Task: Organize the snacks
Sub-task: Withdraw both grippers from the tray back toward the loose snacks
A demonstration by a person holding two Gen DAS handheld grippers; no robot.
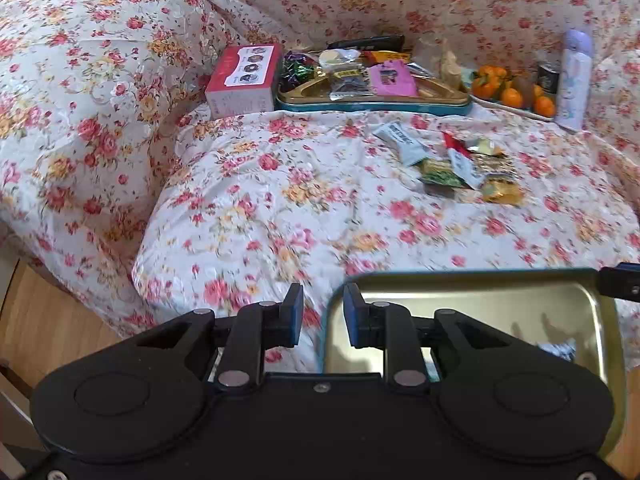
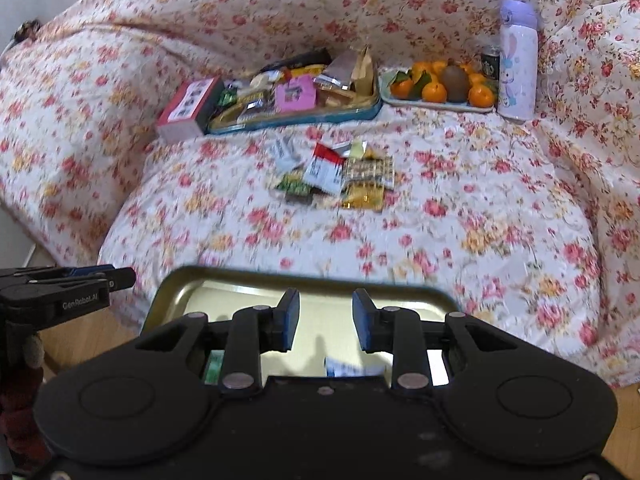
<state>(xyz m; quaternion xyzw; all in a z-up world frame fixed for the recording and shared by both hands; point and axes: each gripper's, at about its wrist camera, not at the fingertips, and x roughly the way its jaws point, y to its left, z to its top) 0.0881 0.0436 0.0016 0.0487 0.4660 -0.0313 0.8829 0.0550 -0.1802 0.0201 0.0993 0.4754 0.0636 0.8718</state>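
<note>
- Snack packets loose in a small heap mid-sofa on the floral cover; white-and-red wrapper on top, green one at left edge, yellow one at near right edge. Same heap in left wrist view, right of centre.
- Far behind heap: teal-rimmed tin tray piled with assorted packets, a pink packet among them. Seen also from left wrist.
- Red-and-white box touching tray's left end.
- Right of tray: shallow dish of oranges with one brown fruit among them; dark can behind it; lilac flask upright at dish's right end.
- Near edge: gold-coloured empty-looking tin with teal outer wall, directly under right gripper; a few wrappers partly visible inside, mostly hidden by gripper body.
- Right gripper hanging over near tin, jaws parted, nothing between blue pads.
- Left gripper just left of same tin, right finger over tin's left rim; jaws parted with narrow gap, gripping nothing.
- Left gripper's side visible at left edge of right wrist view; right gripper's tip visible at right edge of left wrist view.
- Wooden floor below sofa at near left.
</note>
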